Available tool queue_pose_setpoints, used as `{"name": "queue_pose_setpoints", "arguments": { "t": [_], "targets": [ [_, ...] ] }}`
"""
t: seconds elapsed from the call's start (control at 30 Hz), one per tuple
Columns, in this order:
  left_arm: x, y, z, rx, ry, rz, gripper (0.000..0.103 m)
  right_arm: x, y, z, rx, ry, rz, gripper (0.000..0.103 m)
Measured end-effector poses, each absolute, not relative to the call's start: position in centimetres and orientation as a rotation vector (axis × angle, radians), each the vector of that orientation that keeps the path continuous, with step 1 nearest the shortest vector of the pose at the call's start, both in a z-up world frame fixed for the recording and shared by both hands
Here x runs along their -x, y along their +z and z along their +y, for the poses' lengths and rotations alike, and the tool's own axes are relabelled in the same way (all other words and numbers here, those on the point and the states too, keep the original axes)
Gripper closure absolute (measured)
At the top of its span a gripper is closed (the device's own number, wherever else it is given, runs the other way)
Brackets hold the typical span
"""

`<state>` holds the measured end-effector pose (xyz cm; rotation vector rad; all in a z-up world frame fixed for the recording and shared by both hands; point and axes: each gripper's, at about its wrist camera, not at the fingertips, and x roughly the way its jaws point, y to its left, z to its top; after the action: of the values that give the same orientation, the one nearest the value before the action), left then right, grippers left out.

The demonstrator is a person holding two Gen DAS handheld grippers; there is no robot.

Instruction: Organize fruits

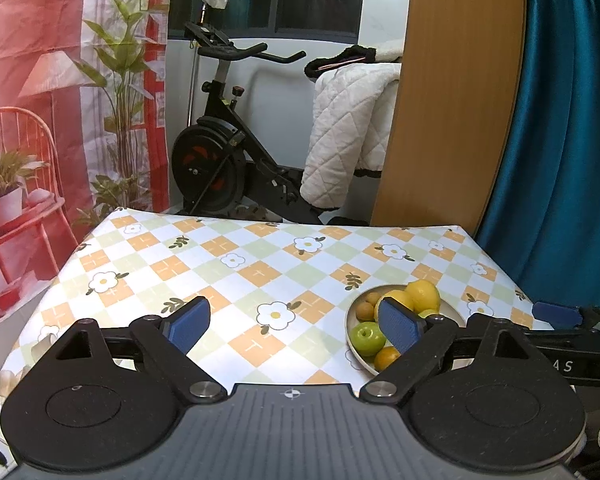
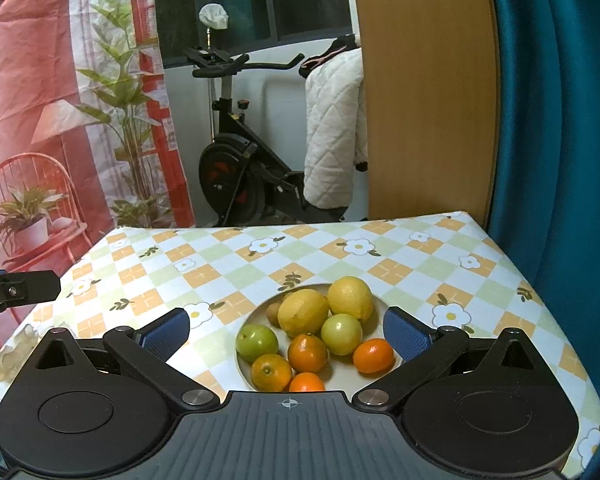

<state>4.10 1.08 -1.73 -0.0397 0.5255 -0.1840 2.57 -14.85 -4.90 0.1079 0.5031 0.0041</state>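
All the fruit in view sits together in a shallow round cream plate (image 2: 384,374) on the near right part of the bench (image 2: 420,264), which is covered in a checked orange, green and white flowered cloth. The plate holds two big yellow lemons (image 2: 303,312), two green apples (image 2: 257,342), several small orange tangerines (image 2: 307,353) and a small brown fruit (image 2: 274,313) at the far left edge, too hidden to name. The right gripper (image 2: 287,330) hovers directly before the plate, its jaws spread wide and gripping nothing, the blue pads standing either side of the pile. The left gripper (image 1: 296,322) is held over bare cloth to the left of the plate, jaws likewise released and empty. No fruit lies loose on the bench, so either the gathering is finished or the sorting out of the plate has not begun; the pictures cannot settle which.
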Motion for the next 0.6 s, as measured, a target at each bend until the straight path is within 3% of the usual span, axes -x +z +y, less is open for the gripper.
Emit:
{"name": "queue_pose_setpoints", "arguments": {
  "t": [0.6],
  "targets": [
    [-3.98,-1.75,1.14,0.042,-0.158,0.528,0.01,-2.42,-5.02,-14.87,-0.108,-0.001,0.499,0.001]
  ]
}}
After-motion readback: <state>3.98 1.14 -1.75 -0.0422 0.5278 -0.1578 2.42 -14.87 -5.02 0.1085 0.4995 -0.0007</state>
